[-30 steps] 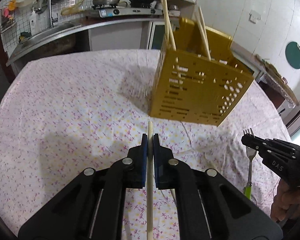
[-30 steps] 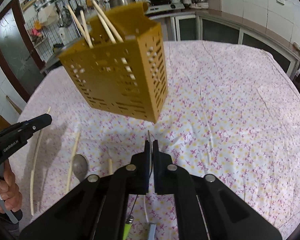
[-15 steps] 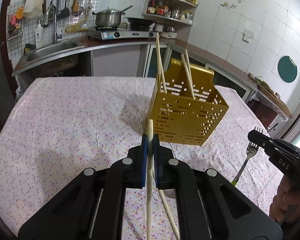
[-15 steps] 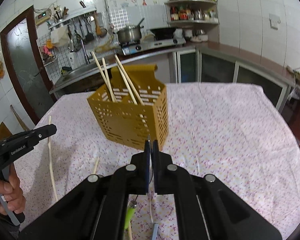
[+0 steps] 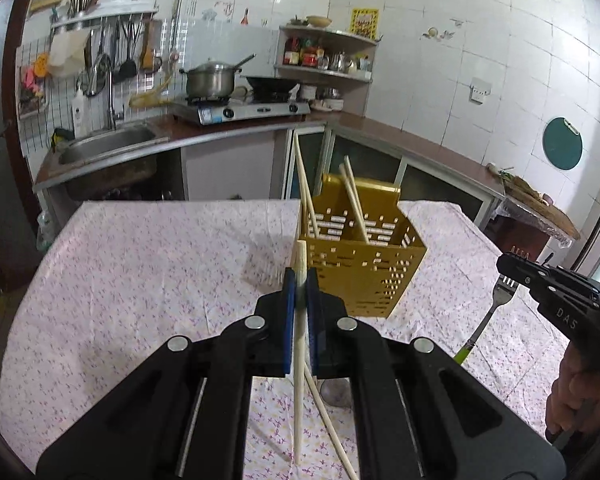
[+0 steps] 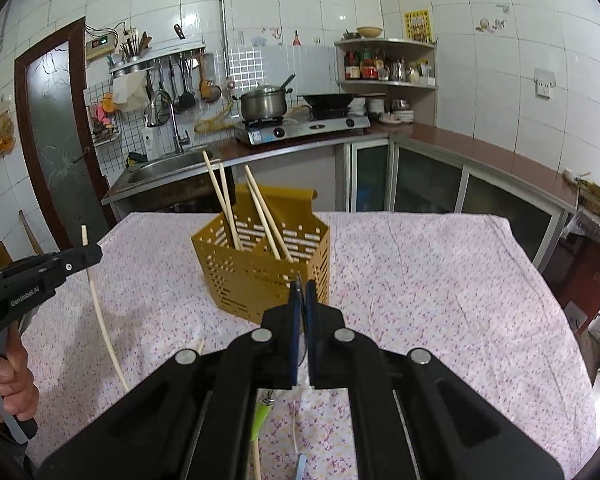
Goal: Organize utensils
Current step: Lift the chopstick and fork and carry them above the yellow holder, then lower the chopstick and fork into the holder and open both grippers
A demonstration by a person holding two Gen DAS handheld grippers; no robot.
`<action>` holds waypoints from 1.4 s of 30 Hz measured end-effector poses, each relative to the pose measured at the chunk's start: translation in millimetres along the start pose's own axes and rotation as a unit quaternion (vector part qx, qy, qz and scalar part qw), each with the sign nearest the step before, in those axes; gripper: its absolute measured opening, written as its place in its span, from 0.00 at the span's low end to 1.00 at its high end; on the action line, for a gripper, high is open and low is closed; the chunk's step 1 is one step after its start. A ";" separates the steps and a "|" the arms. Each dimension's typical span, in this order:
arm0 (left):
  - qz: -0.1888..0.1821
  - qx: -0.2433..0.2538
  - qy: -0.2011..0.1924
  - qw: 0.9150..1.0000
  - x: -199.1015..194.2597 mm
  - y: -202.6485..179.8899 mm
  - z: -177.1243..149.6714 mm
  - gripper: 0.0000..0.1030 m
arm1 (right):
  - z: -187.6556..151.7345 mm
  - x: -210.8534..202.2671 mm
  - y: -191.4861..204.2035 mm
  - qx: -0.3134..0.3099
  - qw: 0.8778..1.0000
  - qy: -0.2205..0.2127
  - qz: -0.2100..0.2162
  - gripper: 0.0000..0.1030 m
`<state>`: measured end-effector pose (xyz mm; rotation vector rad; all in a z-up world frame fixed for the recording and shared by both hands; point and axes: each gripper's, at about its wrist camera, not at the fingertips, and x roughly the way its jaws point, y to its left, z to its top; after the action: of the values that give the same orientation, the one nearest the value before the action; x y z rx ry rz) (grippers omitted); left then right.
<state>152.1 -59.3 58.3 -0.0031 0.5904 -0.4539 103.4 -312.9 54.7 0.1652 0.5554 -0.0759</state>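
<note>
The left tongs (image 5: 298,280) are clamped on a chopstick (image 5: 299,336), gripping it near its top end so the long shaft hangs down over the counter (image 5: 140,280), presumably to let it drop end-first into the yellow caddy (image 5: 360,268). The right tongs (image 6: 300,292) are pinched tight on a fork (image 5: 496,304), held by the upper part just under the prongs, with its green handle pointing down. Both utensils are lifted clear of the flowered cloth and sit a little short of the caddy, which stands upright near the middle of the counter. Four chopsticks (image 6: 236,212) already lean in its back compartments. Another chopstick (image 5: 328,420) and a spoon (image 5: 334,394) lie on the cloth below the left tongs, not yet sorted.
</note>
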 end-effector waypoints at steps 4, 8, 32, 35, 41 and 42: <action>0.001 0.008 -0.022 1.000 -14.3 -3.5 13.4 0.04 | 11.1 -10.8 4.2 -0.013 1.000 -0.020 -0.014 0.03; 0.005 0.017 -0.042 0.999 -25.7 -7.3 26.9 0.04 | 24.0 -20.5 9.3 -0.028 0.998 -0.038 -0.030 0.03; -0.001 0.057 -0.145 0.988 -34.7 -39.6 126.3 0.04 | 108.7 -38.9 19.4 -0.078 0.989 -0.113 -0.061 0.03; -0.005 0.052 -0.148 0.988 -26.4 -41.7 136.5 0.04 | 117.6 -32.2 22.2 -0.082 0.988 -0.114 -0.059 0.03; -0.009 0.059 -0.148 0.987 -4.8 -50.8 154.1 0.04 | 130.9 -17.2 25.7 -0.089 0.988 -0.116 -0.057 0.03; -0.011 0.058 -0.147 0.987 -1.8 -51.4 154.4 0.04 | 131.2 -14.3 24.8 -0.089 0.988 -0.116 -0.057 0.03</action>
<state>212.7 -124.3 194.7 0.0346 0.2732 -0.4976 162.2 -311.2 175.4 -0.0491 0.3366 -0.1552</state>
